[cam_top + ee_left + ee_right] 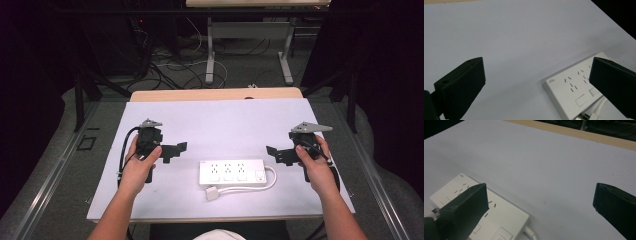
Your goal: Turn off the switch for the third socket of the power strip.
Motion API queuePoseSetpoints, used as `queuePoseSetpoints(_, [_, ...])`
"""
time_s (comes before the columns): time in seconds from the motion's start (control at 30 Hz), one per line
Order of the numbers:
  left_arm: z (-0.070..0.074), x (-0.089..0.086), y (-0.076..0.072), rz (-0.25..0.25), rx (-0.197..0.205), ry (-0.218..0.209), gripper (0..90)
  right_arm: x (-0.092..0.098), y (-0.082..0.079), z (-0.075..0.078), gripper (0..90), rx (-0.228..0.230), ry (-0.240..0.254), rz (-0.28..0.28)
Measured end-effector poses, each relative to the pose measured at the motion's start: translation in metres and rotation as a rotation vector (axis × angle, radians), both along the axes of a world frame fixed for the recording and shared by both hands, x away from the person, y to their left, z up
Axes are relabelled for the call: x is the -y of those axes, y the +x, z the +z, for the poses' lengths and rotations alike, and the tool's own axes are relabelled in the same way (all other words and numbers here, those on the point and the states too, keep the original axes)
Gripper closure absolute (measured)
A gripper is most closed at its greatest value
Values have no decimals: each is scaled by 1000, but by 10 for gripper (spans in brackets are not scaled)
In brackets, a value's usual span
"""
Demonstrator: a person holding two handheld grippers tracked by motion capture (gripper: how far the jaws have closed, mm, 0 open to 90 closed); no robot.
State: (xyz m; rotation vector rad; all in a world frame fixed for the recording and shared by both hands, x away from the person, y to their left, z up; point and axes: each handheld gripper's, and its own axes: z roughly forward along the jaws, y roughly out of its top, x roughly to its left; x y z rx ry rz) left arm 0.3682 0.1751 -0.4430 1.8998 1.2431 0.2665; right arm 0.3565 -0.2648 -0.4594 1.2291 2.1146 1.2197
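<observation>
Strip (232, 172) lay near the bench's front edge, white on white sheet (225, 120), its cord (272, 181) looped round the right end and plug (212, 193) resting just before it. Left claw (176, 150) and right claw (275, 154) hovered either side, both gaping and empty. Beyond the sheet ran the bench's (215, 94) wooden edge, then grey floor (250, 62), tangled cables (170, 65) and table legs (210, 55) in a dark room.

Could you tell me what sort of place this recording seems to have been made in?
Probably a lab or workshop recording station: a white-covered table with a power strip, dark curtains around it, and loose cables on the floor beyond.
</observation>
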Motion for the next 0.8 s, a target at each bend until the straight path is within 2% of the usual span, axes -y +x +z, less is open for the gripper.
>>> queuePoseSetpoints(0.17, [-4, -16, 0, 36, 1, -26, 5, 0, 0, 0, 0, -7, 1, 1])
queuePoseSetpoints(0.27, [-7, -25, -1, 48, -5, -27, 6, 0, 0, -1, 0, -9, 0, 3])
queuePoseSetpoints(0.57, [-25, -46, -1, 105, -2, -74, 12, -2, 1, -5, 0, -25, -13, 21])
queuePoseSetpoints(0.7, [-35, -54, 0, 114, -27, -70, 25, -2, 3, -7, 0, -18, -26, 20])
queuePoseSetpoints(0.8, [-41, -59, 1, 131, -31, -71, 25, -2, 3, -8, 0, -35, -19, 18])
